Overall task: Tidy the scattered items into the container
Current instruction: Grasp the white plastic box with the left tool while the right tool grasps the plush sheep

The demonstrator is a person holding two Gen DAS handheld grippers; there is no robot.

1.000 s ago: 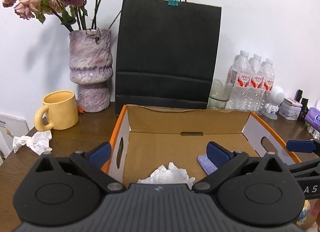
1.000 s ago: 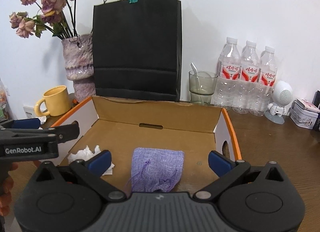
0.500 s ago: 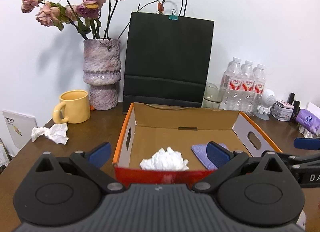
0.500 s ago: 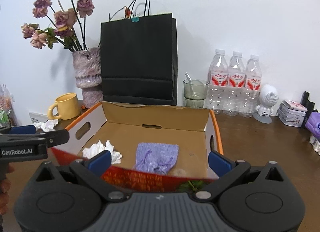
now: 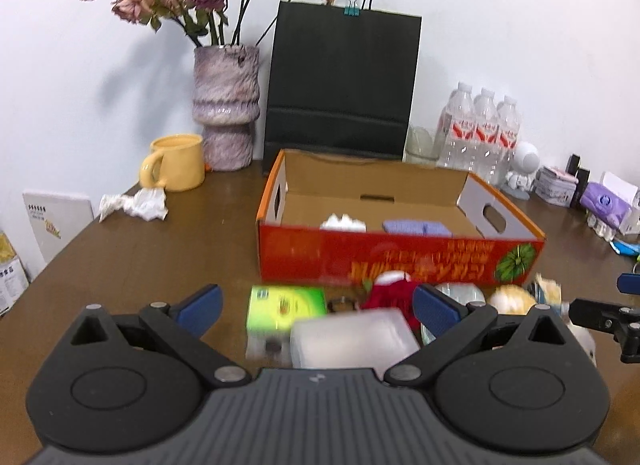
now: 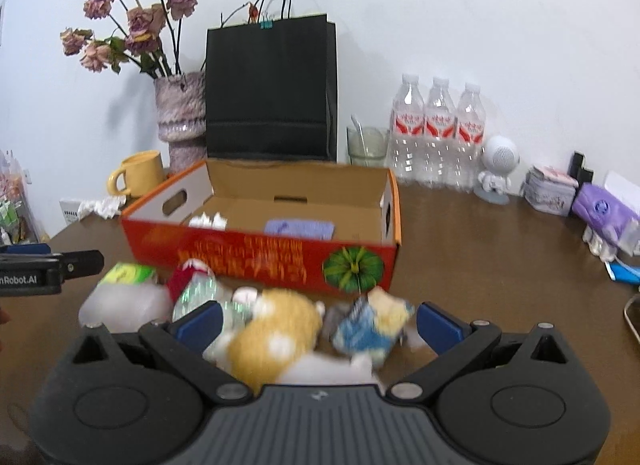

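Two soft things are already held in the red cardboard box [image 5: 400, 257]; many lie along its front wall. Both grippers (left [image 5: 316, 307], right [image 6: 318, 321]) are spread wide, empty. The yellow plush toy [image 6: 276, 333] could be pinched crookedly and dropped.

Bright even light; fisheye edge bending; foreground clutter blurred; flower shadows on wall.

left wrist: faces box [image 5: 400, 257] from left | right wrist: from right (shared: box [image 6: 260, 253])
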